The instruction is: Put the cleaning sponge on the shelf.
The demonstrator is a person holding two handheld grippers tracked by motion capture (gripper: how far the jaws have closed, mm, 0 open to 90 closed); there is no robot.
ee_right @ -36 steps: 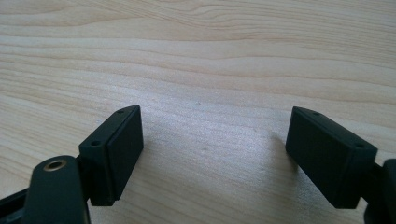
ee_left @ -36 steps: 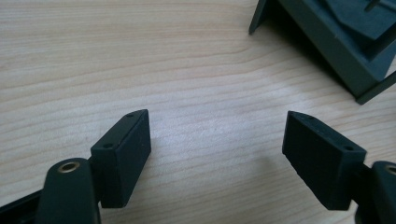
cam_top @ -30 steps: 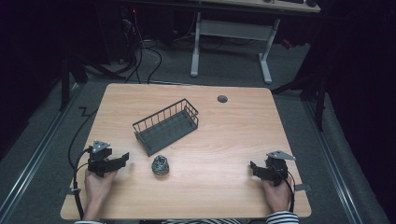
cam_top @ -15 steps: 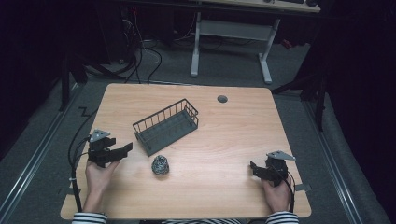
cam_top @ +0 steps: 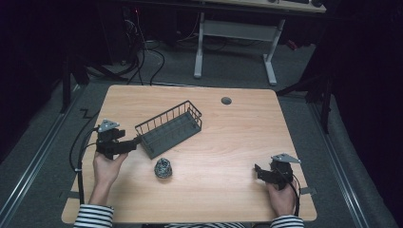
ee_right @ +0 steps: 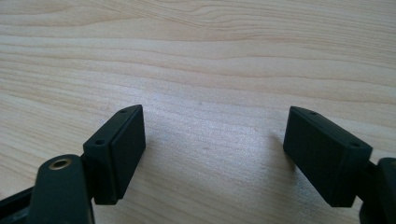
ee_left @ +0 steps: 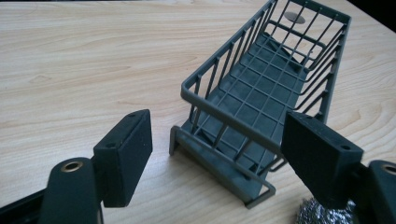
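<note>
The basket [cam_top: 169, 128] lies on the table [cam_top: 237, 142], left of its middle, set at a slant. The scourer [cam_top: 163, 167] sits on the table just in front of the basket, apart from it. The left gripper [cam_top: 124, 145] is just left of the basket's near end, jaws spread toward that end. The right gripper [cam_top: 260, 172] is well to the basket's right, near the table's front edge. A grommet [cam_top: 226, 100] lies behind and right of the basket.

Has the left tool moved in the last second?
Yes. The left tool has moved forward and inward, now reaching the basket's near end, jaws open.
</note>
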